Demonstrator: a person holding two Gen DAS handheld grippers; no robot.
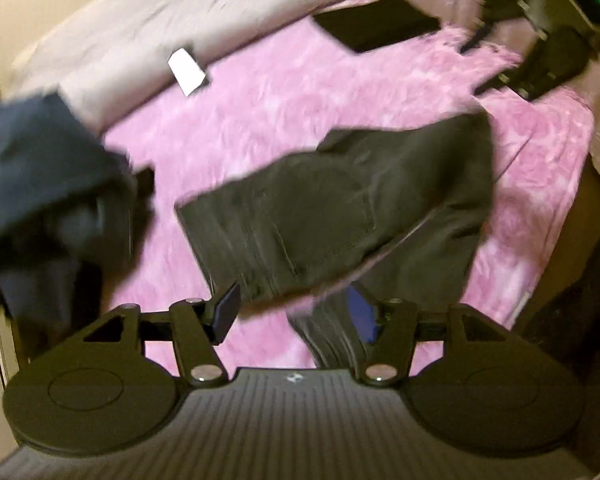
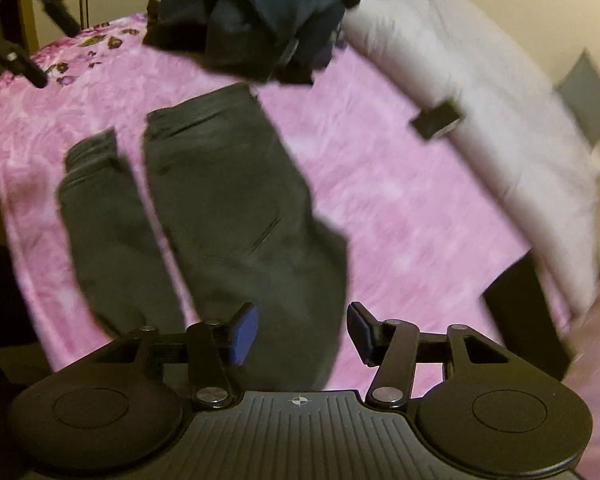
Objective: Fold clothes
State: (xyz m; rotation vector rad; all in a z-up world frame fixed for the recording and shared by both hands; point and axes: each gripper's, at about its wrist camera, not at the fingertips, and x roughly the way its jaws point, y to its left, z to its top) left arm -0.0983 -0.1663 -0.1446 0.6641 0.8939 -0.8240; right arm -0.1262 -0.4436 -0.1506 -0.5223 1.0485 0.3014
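Observation:
Dark grey trousers lie folded on a pink fuzzy blanket. In the right wrist view the trousers run from the waistband at the top down to my fingers. My left gripper hangs over their near end with its jaws open. A strip of trouser fabric lies beside the right pad, and the pads do not press on it. My right gripper is open just above the trousers. Each gripper also shows in the other's view: the right gripper and the left gripper.
A heap of dark blue and black clothes sits at one end of the blanket. Pale pillows line the far side, with a small white and black box against them. A flat black object lies nearby.

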